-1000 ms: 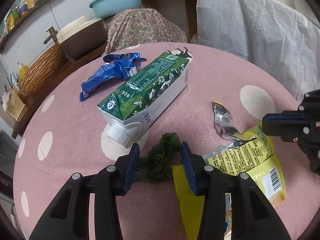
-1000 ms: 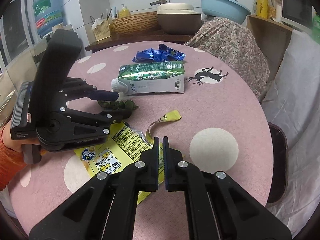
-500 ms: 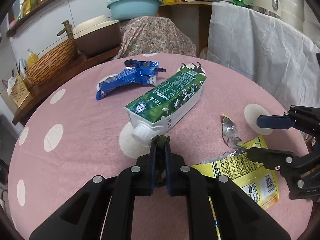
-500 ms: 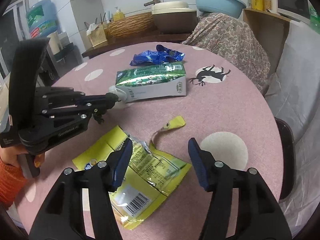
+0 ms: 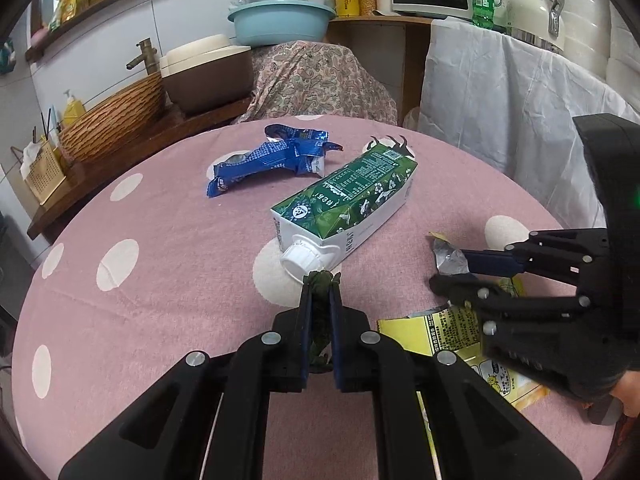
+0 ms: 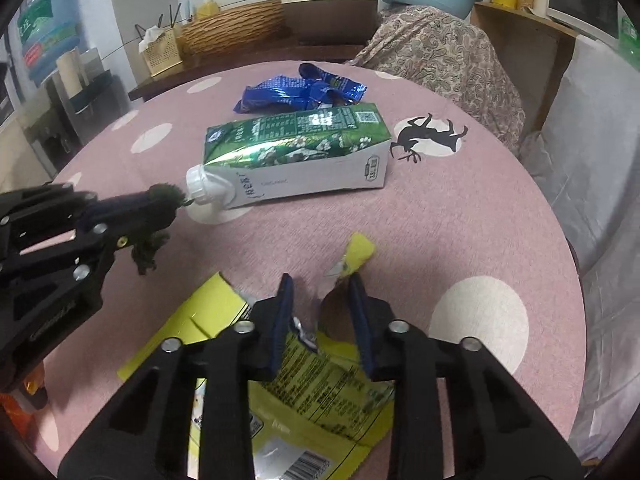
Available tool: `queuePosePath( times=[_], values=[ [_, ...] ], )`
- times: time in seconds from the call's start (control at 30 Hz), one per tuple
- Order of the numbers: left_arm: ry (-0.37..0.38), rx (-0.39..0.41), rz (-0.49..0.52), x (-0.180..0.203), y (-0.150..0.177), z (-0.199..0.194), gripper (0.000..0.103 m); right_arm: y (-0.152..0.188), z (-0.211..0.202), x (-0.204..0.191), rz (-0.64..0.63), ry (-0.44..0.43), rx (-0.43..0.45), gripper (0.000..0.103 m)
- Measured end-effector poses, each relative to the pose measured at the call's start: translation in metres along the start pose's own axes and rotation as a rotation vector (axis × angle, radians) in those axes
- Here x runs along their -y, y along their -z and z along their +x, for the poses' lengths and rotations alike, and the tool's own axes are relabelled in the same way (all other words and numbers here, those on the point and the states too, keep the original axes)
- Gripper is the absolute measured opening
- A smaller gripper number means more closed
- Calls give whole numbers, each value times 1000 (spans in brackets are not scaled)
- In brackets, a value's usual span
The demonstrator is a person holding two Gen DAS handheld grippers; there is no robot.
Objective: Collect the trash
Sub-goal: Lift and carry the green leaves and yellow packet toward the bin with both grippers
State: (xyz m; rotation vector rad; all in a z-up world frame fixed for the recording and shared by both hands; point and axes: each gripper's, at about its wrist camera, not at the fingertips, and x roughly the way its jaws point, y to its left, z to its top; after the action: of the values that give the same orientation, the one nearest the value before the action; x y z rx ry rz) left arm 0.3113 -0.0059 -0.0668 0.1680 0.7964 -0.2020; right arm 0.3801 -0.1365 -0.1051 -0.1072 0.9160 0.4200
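Note:
My left gripper (image 5: 320, 300) is shut on a dark green wilted leaf scrap (image 5: 320, 320) and holds it just above the pink cloth, near the cap of a green milk carton (image 5: 352, 200). The leaf scrap also shows in the right wrist view (image 6: 154, 208). My right gripper (image 6: 322, 308) is open, its jaws on either side of the torn top of a yellow snack bag (image 6: 308, 392) lying on the table. A crumpled blue wrapper (image 5: 272, 156) lies behind the carton.
The round table (image 5: 140, 280) has a pink cloth with white dots. A covered chair (image 5: 320, 76) and a white draped counter (image 5: 500, 92) stand behind it. A wicker basket (image 5: 112, 120) and basins sit on a shelf at the left.
My left gripper closed on the leaf scrap and lifted it. My right gripper opened, moved forward and down over the yellow bag's torn top, its jaws narrowing.

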Motion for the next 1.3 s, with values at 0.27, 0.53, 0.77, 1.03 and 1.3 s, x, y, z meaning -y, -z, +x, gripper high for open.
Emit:
queuePosePath(
  times=[0.27, 0.53, 0.77, 1.03, 1.3],
  values=[
    [25, 18, -28, -5, 4, -8, 9, 7, -15, 10, 6, -87, 39, 5],
    [74, 79, -44, -1, 5, -38, 9, 23, -65, 22, -12, -170, 142, 4],
    [128, 140, -26, 16, 1, -70, 9, 42, -109, 43, 11, -191, 215, 4],
    [211, 159, 12, 53, -15, -79, 9, 60, -151, 76, 42, -140, 292, 4],
    [280, 159, 85, 113, -34, -73, 9, 75, -186, 114, 77, -79, 345, 4]
  ],
)
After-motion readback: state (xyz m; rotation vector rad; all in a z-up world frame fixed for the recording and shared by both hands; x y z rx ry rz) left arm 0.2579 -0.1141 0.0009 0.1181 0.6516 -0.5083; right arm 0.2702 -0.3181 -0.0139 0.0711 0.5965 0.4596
